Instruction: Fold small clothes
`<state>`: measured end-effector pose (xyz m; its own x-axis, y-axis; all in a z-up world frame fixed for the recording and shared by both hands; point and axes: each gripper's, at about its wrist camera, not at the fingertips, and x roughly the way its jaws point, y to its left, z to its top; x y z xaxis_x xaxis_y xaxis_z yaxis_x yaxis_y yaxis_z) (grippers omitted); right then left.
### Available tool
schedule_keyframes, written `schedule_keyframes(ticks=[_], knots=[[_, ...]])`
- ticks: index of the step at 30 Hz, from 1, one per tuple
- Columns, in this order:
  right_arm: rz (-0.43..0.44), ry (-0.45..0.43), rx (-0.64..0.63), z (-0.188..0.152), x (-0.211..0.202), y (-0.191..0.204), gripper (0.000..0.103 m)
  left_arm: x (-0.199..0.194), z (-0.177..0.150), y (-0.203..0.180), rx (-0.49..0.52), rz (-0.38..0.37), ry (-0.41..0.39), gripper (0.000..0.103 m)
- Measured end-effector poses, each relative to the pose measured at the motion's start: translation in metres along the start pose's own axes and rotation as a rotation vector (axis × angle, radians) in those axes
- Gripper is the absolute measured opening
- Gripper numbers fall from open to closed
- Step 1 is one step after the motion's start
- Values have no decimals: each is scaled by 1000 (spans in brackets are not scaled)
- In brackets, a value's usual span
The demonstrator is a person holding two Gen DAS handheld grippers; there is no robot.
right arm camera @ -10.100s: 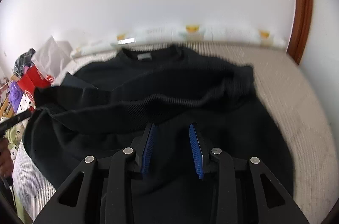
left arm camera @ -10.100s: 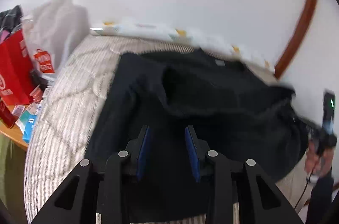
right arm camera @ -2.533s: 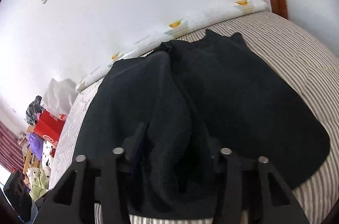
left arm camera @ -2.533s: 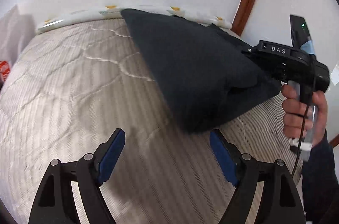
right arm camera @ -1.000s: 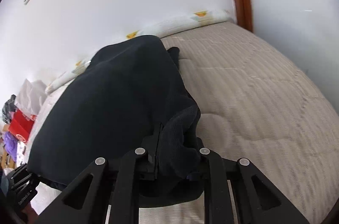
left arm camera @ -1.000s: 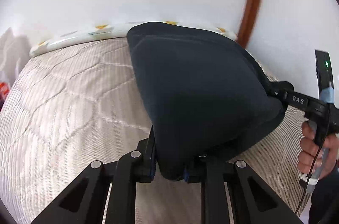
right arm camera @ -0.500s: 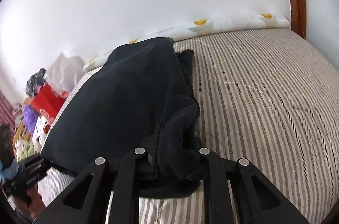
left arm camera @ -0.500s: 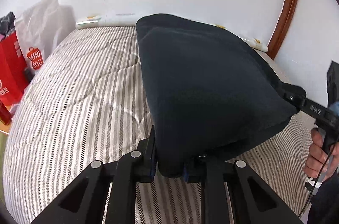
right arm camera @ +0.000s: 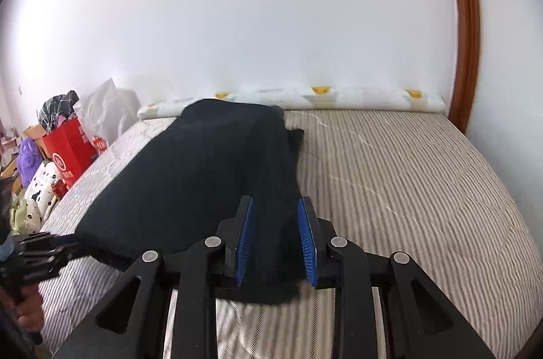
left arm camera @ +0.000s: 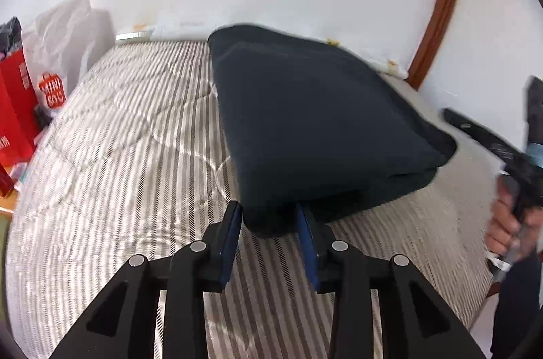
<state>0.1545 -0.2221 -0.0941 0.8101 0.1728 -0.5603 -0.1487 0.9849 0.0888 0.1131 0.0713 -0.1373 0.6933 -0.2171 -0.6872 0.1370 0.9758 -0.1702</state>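
A dark folded sweater (left arm camera: 305, 114) lies on the striped bed (left arm camera: 118, 155). Its near corner sits between the blue pads of my left gripper (left arm camera: 269, 223), whose jaws are opening, with slim gaps on both sides of the cloth. In the right wrist view the sweater (right arm camera: 203, 175) stretches away toward the wall. Its near end lies between the pads of my right gripper (right arm camera: 275, 223), whose jaws are also opening and no longer pinch it. The right gripper (left arm camera: 475, 128) shows blurred at the left view's right edge, in a hand. The left gripper (right arm camera: 40, 253) is at the lower left.
A red bag (left arm camera: 13, 108) and a white bag (left arm camera: 64, 46) stand off the bed's left side, with plush toys (right arm camera: 37, 189) beside them. A patterned roll (right arm camera: 322, 97) lines the wall. A brown wooden frame (right arm camera: 465, 19) rises at the right. The bed (right arm camera: 407, 189) is bare right of the sweater.
Both grippers were shut on the sweater's near corners half a second ago; now their jaws have parted. The sweater has settled lower onto the bed.
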Motion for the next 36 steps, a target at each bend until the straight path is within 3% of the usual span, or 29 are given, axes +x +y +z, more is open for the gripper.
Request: schedule_keyframes(ticks=[2,3,4,6,10,14,17,20,26,36], knots=[[0,18,-6,-1,12,5,27,-13,6,-1,0,-1,-36,41],[-13,51,0,-6,22,5,27,-17,10,-1,6,-3,-52,51],[-27,85,5,-11,29,5,27,-19,16,-3,21,0,-72,53],[-68,164,18,-24,41,1,27,-15,26,-6,44,30,-88,53],[-59,158,4,-32,20,-2,27,13,42,-2,36,48,-44,53],[-54,144,-22,-9,11,-6,28,42,38,3,38,43,30,56],[-46,133,-12,14,20,-8,38,50,31,6,37,35,61,56],[-42,133,-28,40,42,-4,41,40,40,7,24,20,45,56],[-44,208,-44,83,109,7,44,43,75,18,14,75,10,56],[13,324,162,111,210,-9,43,82,96,34,-1,53,36,55]])
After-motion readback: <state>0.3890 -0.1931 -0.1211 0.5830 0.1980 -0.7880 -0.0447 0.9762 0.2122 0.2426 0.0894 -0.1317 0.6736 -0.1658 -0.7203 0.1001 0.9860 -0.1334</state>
